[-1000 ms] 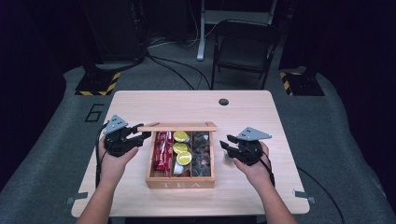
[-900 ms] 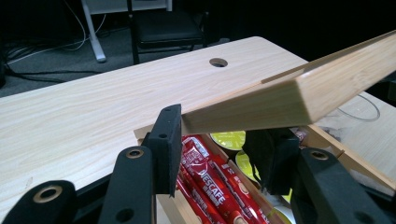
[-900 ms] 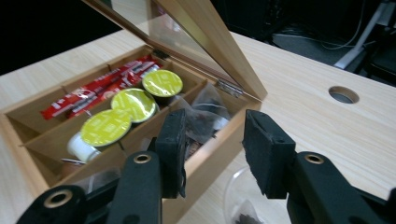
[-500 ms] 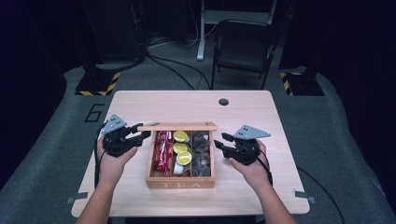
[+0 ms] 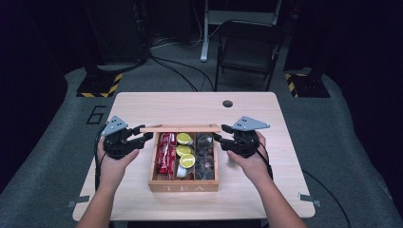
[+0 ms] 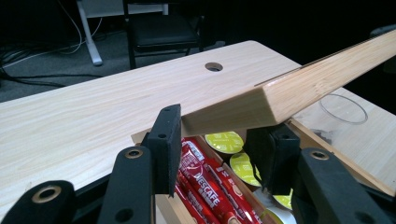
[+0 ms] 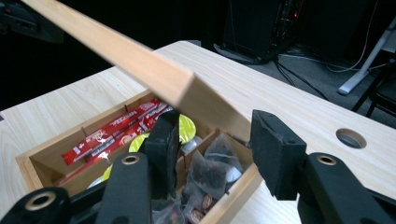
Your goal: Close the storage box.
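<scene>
You have the tea box at the tabletop's centre, lid raised at its 12 o'clock edge. Your left claw and right claw, jaws parted, bracket the lid's ends without visibly pinching, probably to steady it while the Nescafé sticks and yellow-lidded capsules lie exposed.

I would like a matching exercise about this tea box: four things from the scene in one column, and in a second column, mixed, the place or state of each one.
Things
1. red stick packets
2. lime-green capsules
3. dark tea bags
4. wooden lid

Places or states
A. middle compartment of the box
B. raised, standing open at the far edge
C. compartment nearest the left gripper
D. compartment nearest the right gripper

Right pairs: 1-C, 2-A, 3-D, 4-B
</scene>
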The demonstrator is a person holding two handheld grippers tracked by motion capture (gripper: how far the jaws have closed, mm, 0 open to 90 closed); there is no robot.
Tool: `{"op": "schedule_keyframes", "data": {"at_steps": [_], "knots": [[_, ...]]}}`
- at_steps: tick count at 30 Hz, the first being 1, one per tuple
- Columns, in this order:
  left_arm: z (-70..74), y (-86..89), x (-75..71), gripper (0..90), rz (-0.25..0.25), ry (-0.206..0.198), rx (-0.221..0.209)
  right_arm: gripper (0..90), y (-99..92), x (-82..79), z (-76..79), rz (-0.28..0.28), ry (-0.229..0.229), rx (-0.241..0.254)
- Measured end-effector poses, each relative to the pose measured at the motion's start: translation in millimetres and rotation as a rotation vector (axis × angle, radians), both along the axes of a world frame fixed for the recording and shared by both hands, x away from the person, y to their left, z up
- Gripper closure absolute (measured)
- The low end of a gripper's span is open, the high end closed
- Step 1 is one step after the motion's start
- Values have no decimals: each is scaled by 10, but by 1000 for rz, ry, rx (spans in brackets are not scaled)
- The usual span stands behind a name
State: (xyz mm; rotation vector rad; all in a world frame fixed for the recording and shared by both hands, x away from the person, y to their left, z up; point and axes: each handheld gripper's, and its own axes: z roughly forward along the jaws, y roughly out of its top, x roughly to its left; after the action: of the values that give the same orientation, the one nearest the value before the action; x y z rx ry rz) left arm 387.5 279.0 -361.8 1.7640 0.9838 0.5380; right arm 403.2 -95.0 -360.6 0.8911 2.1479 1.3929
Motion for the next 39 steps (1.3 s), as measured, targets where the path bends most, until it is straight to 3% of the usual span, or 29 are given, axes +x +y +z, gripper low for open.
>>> {"op": "schedule_keyframes", "data": {"at_steps": [10,20,23,27,32,39], "knots": [[53,-14,-34,556,2,-9,17,545,72,28,60,-1,-24,-35],[85,-30,-10,555,9,0,24,549,55,31,90,8,0,-20],[101,-36,6,555,15,6,23,556,50,55,106,15,-19,-23],[140,-66,56,551,36,13,26,564,54,71,141,5,-8,-19],[186,-64,89,552,16,22,62,569,58,93,180,8,-5,-39],[185,-53,81,551,-2,28,72,570,67,82,195,11,3,-63]]}}
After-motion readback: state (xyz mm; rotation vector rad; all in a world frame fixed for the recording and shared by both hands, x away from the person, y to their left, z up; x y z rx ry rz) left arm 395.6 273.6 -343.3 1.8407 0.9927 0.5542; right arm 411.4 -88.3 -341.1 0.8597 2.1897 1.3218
